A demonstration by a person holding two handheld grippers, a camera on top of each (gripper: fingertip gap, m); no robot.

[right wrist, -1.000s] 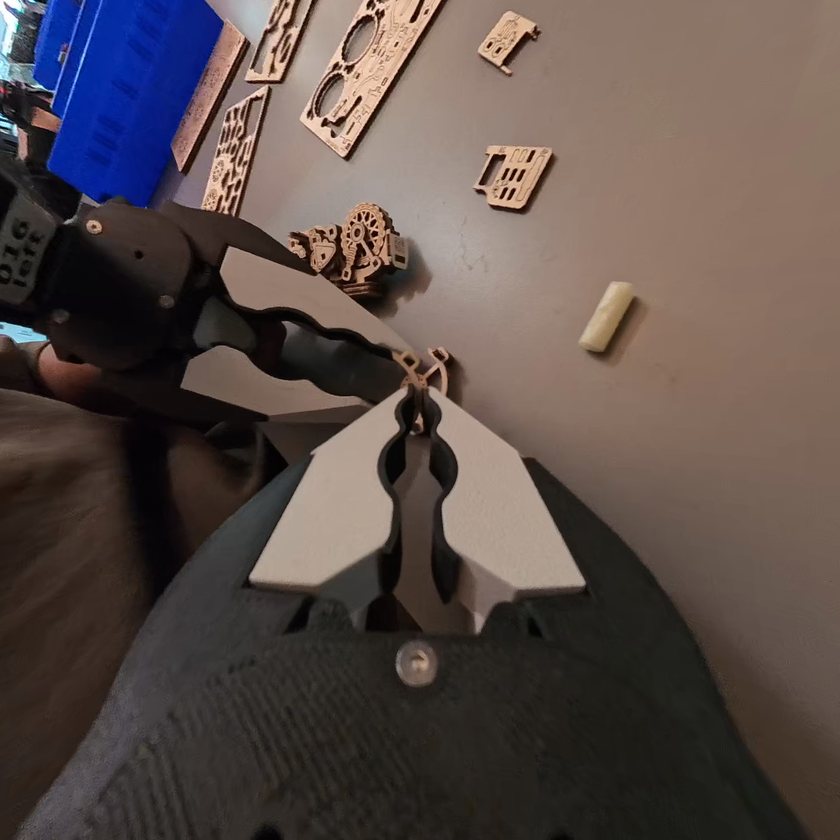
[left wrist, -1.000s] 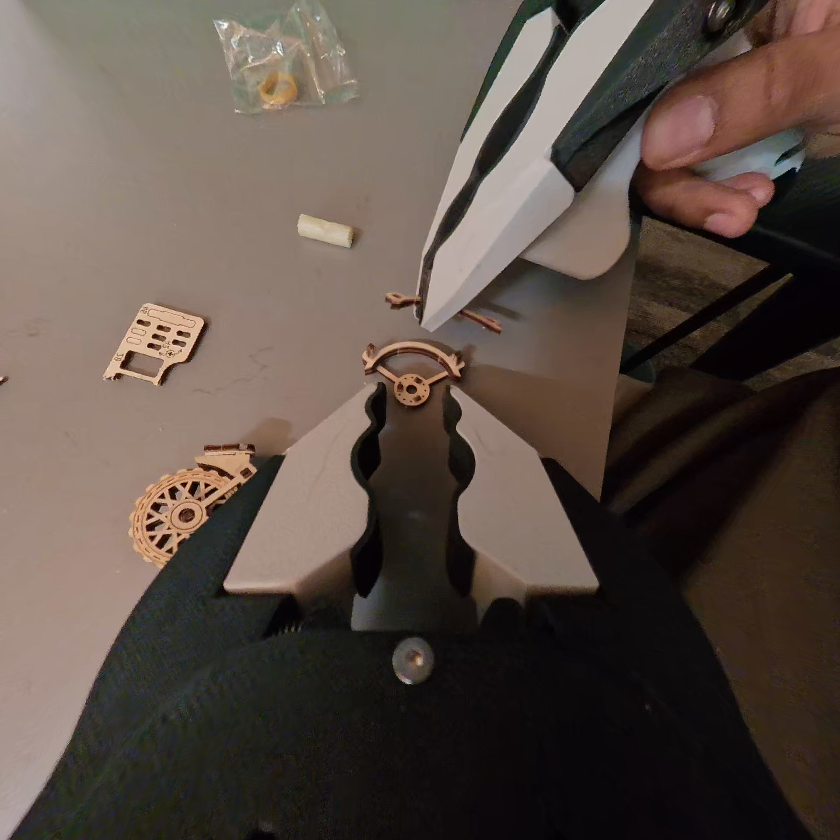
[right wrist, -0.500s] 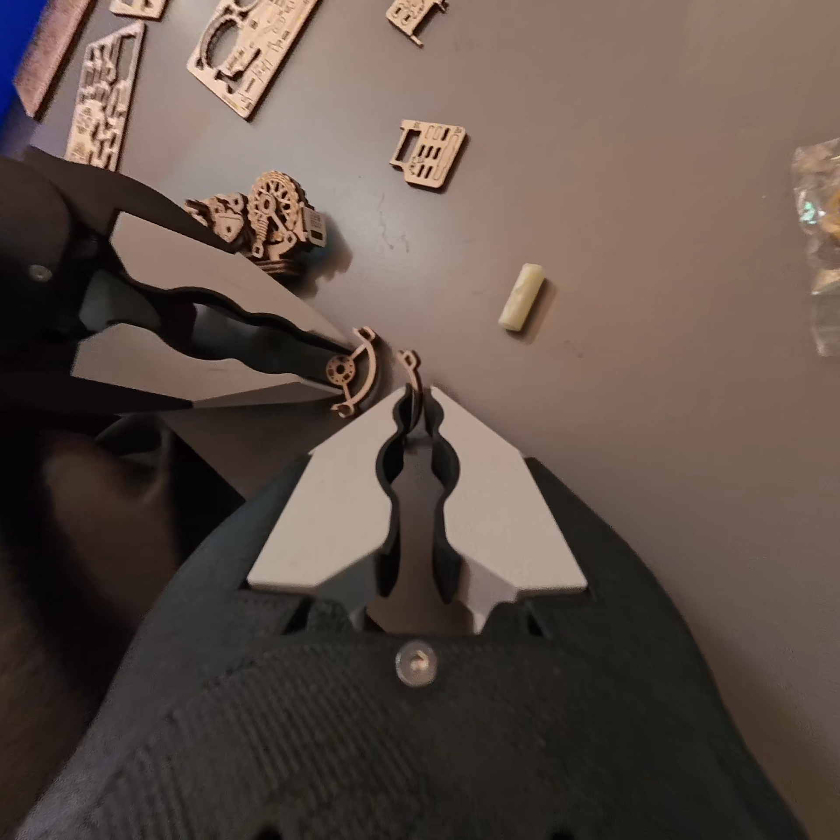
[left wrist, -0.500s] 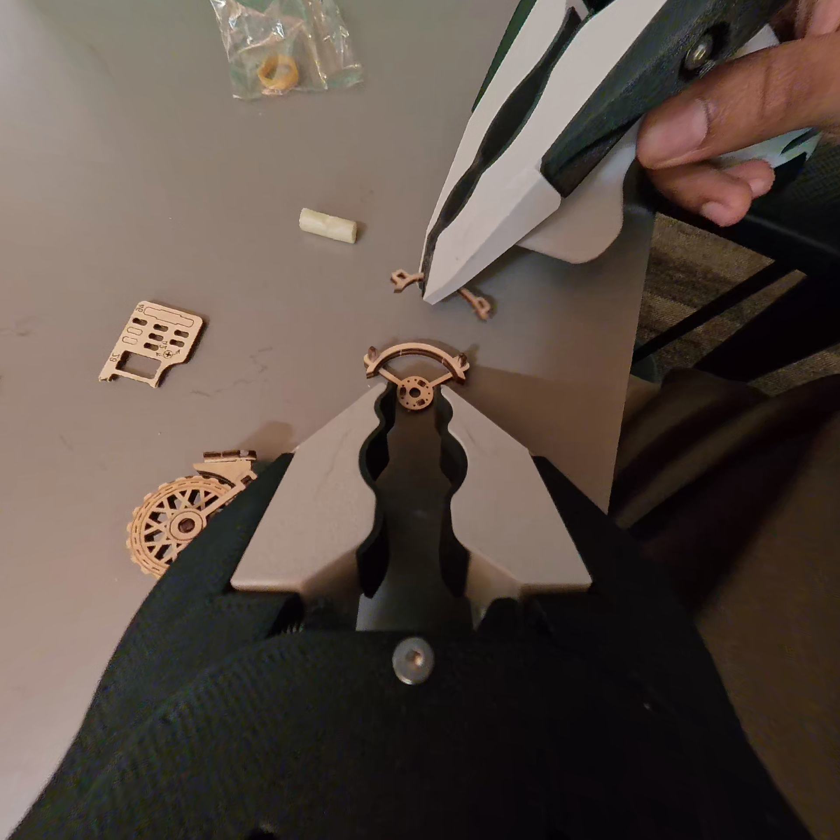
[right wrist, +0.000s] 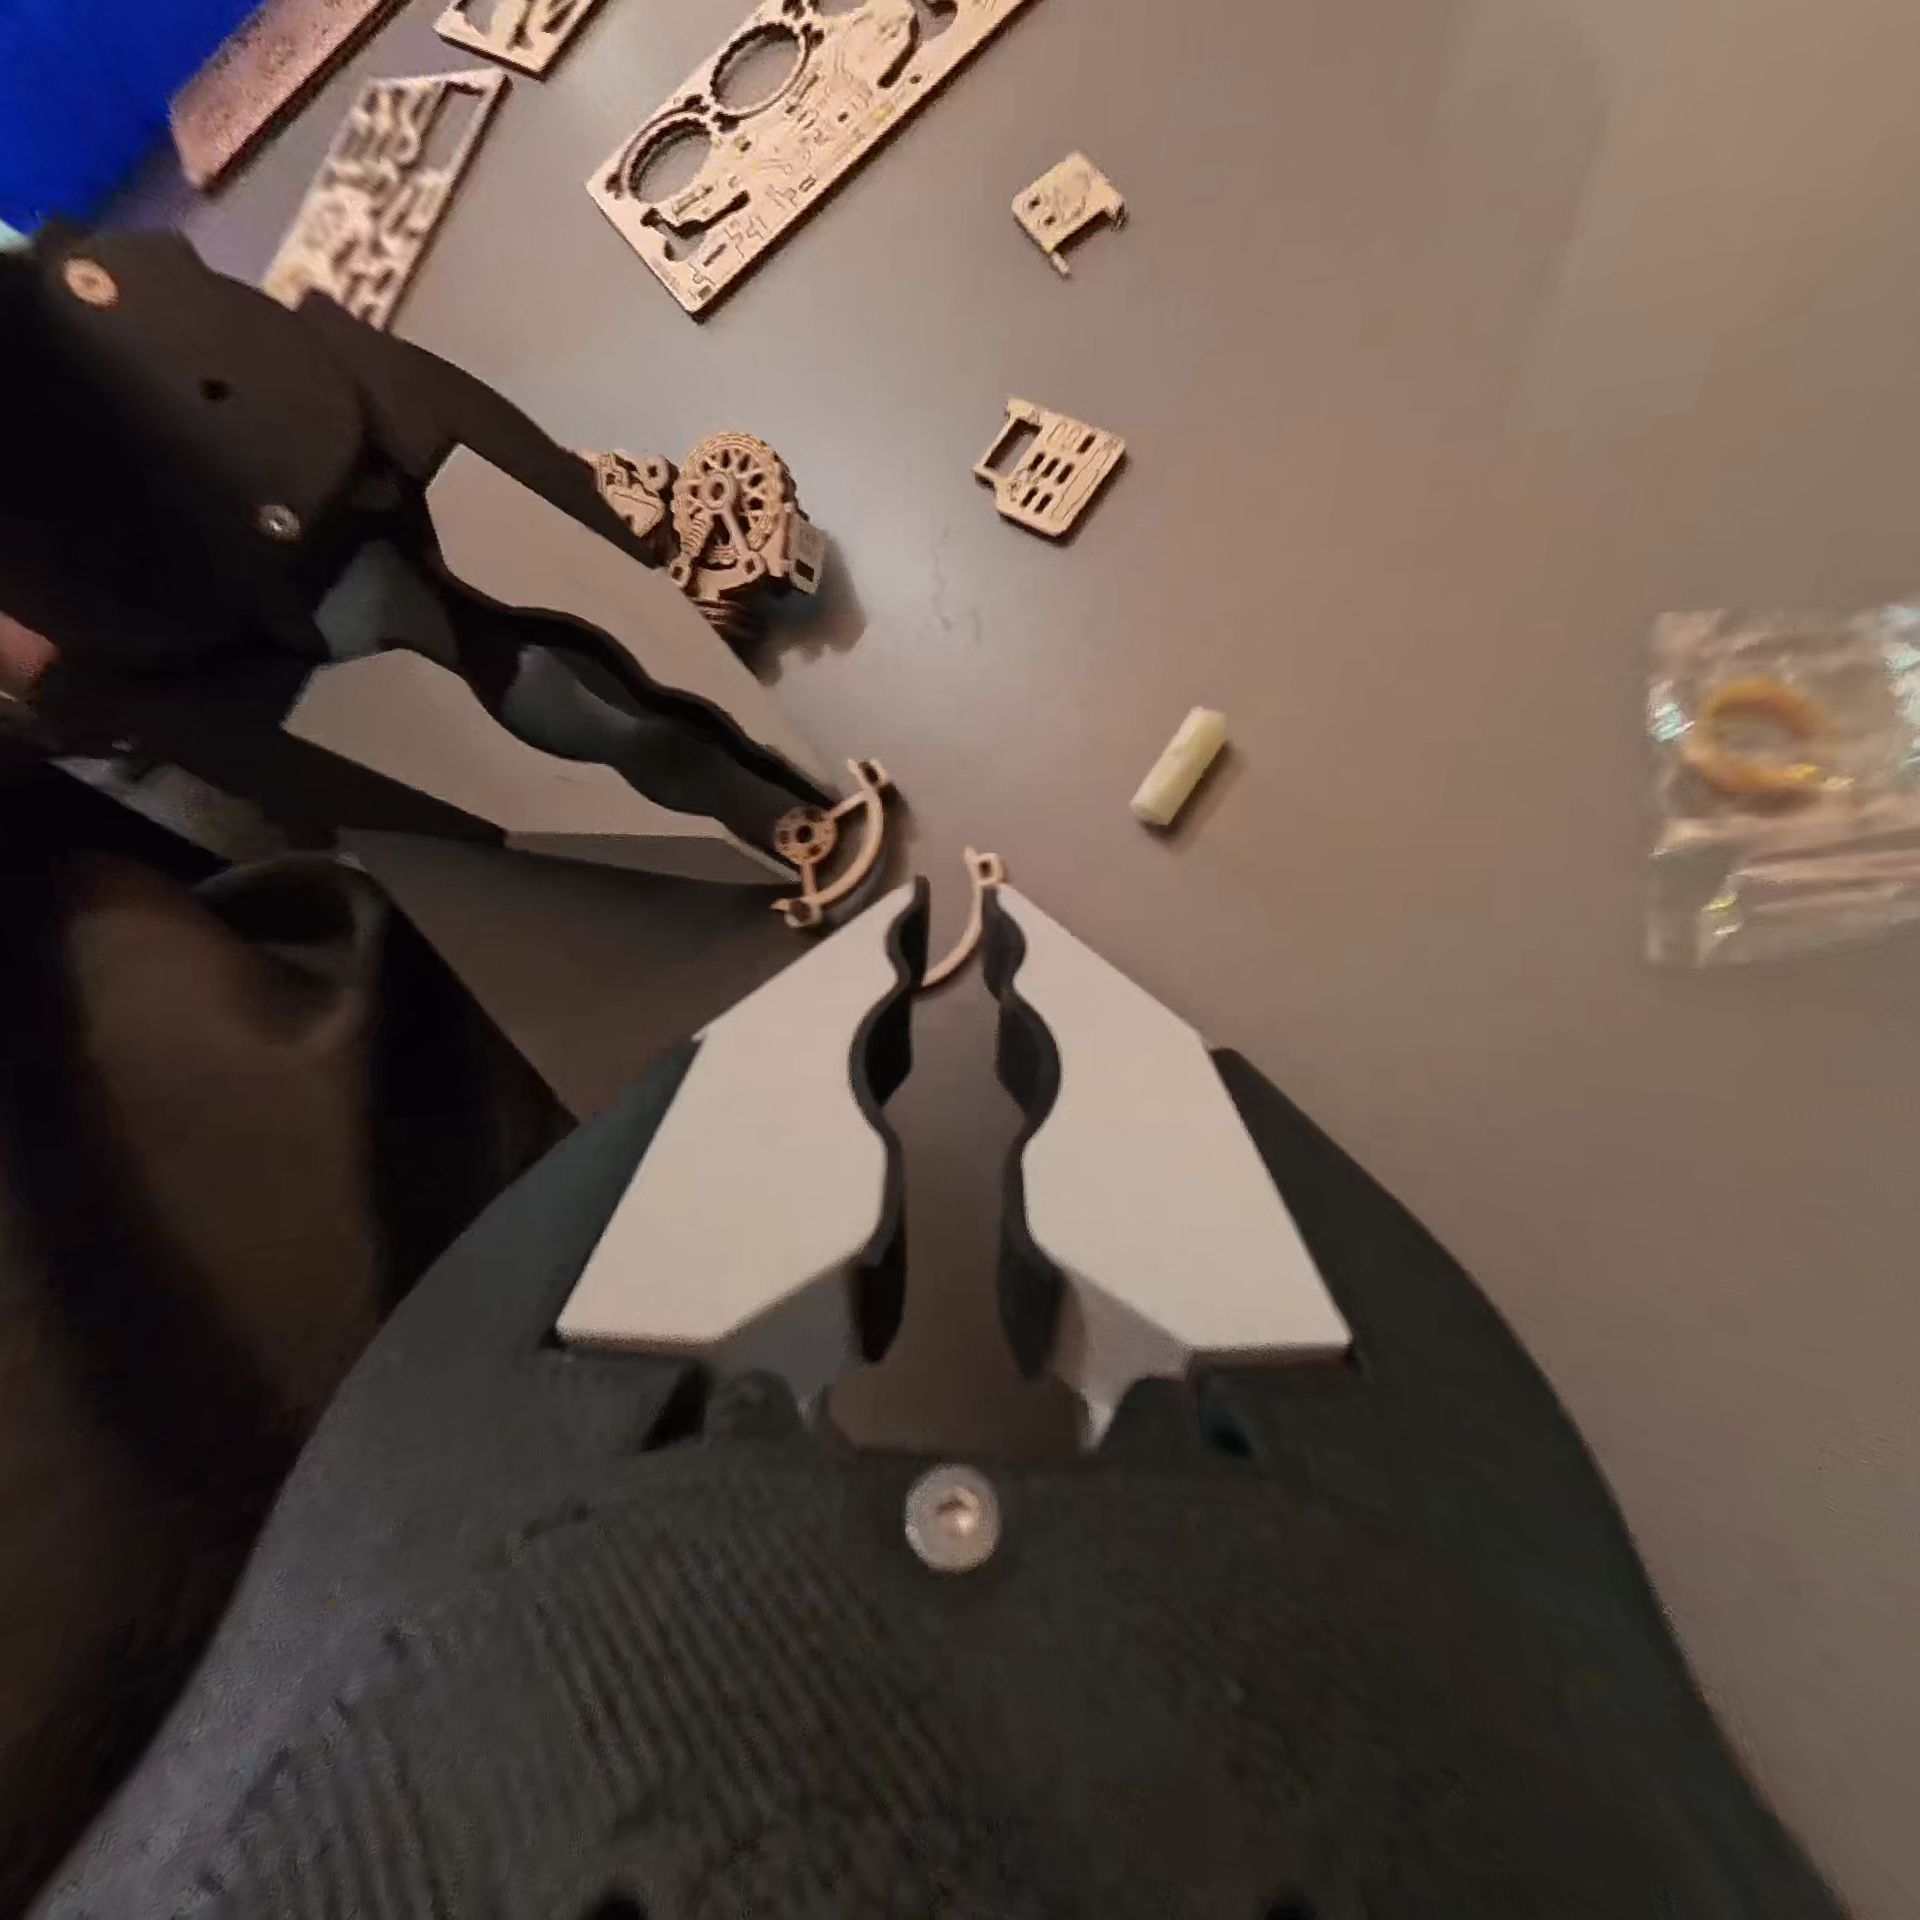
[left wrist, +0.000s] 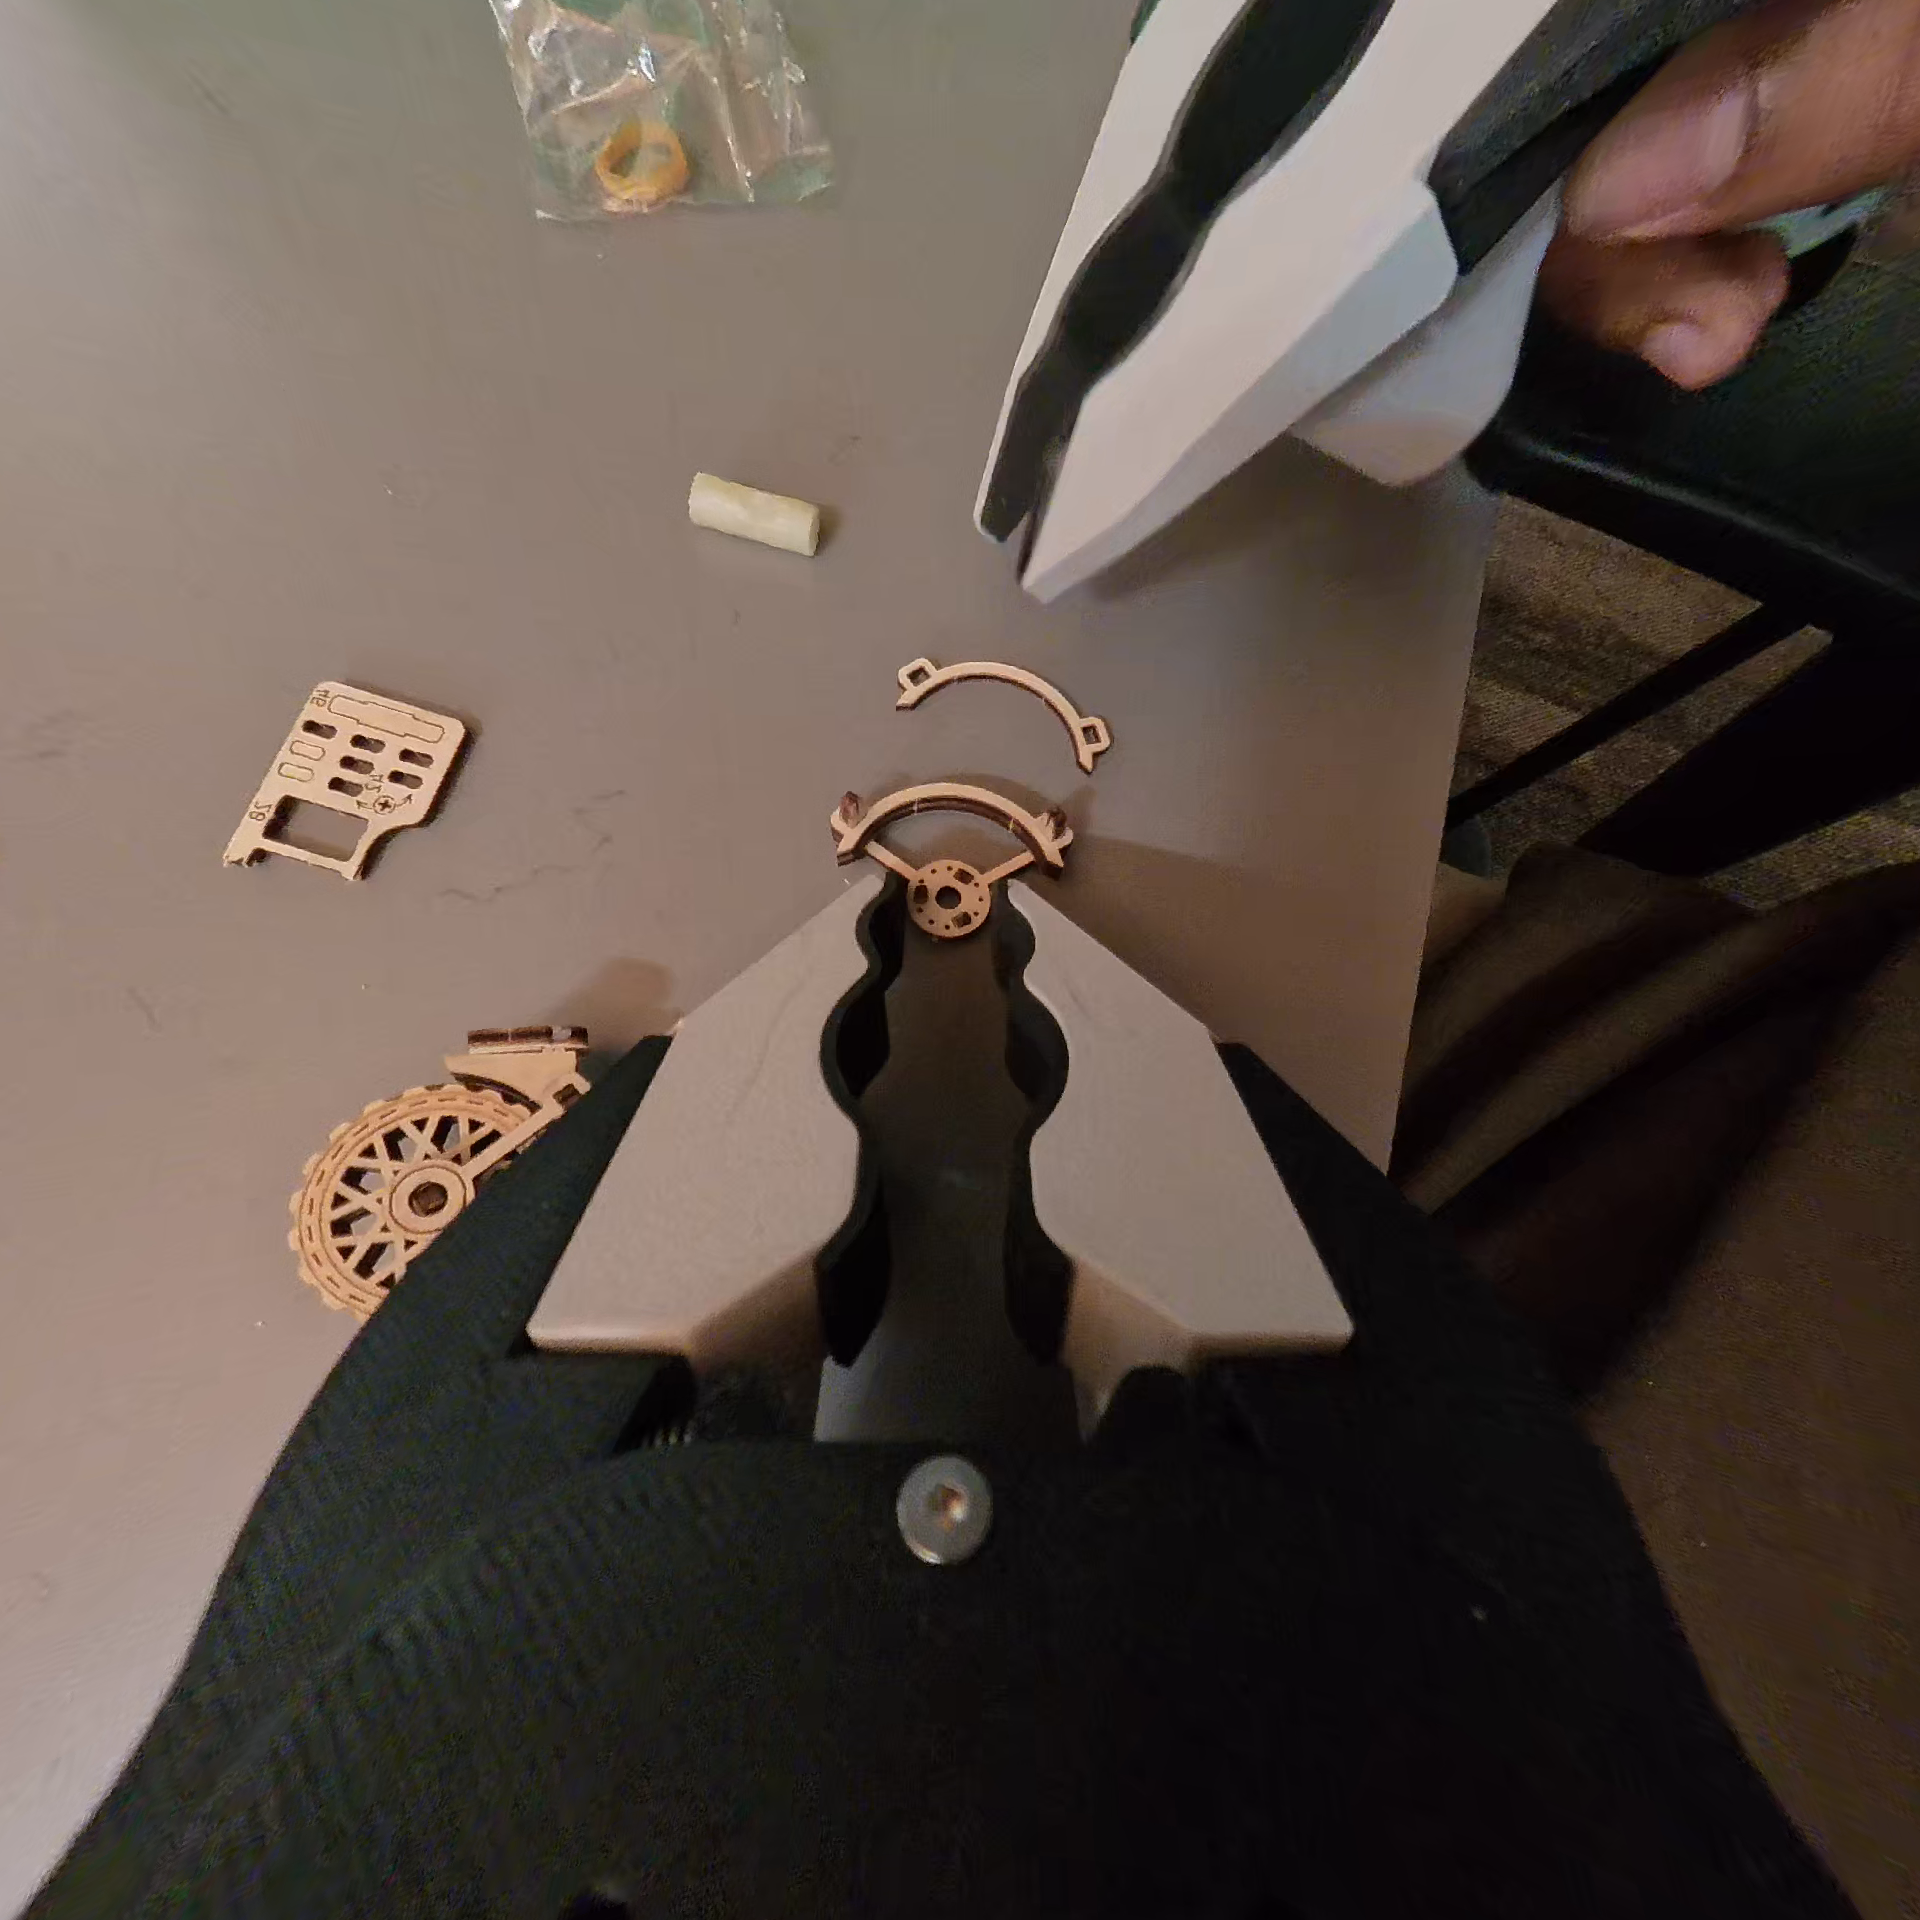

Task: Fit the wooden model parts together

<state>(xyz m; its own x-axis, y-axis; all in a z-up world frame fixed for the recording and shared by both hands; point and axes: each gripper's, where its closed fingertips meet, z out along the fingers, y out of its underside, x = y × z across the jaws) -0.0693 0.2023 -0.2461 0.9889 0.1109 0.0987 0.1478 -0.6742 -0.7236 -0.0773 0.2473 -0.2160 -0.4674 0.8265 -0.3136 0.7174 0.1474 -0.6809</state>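
Note:
My left gripper (left wrist: 948, 888) is shut on the round hub of a fan-shaped wooden part (left wrist: 940, 805), whose rim points away from me just above the grey table. A thin wooden arc (left wrist: 992, 672) lies flat on the table just beyond it, apart from it. My right gripper (left wrist: 1013, 545) hangs above and beyond the arc with its jaws slightly apart and nothing in them. In the right wrist view the right gripper (right wrist: 951, 891) is open, the arc (right wrist: 971, 925) shows through the gap below it, and the left gripper (right wrist: 821, 821) holds the fan part (right wrist: 847, 842).
A built gear assembly (left wrist: 405, 1195) sits by my left gripper. A slotted wooden plate (left wrist: 348, 779), a pale cylinder (left wrist: 753, 516) and a plastic bag (left wrist: 655, 104) lie farther out. Punched wooden sheets (right wrist: 790, 135) lie at the back. The table edge (left wrist: 1434, 831) runs close on the right. The gap from one gripper's tips to the other's is roughly 6 cm.
The right gripper held the thin arc, then opened and lifted away. The arc now lies flat on the table. The left gripper keeps its hold on the fan-shaped part.

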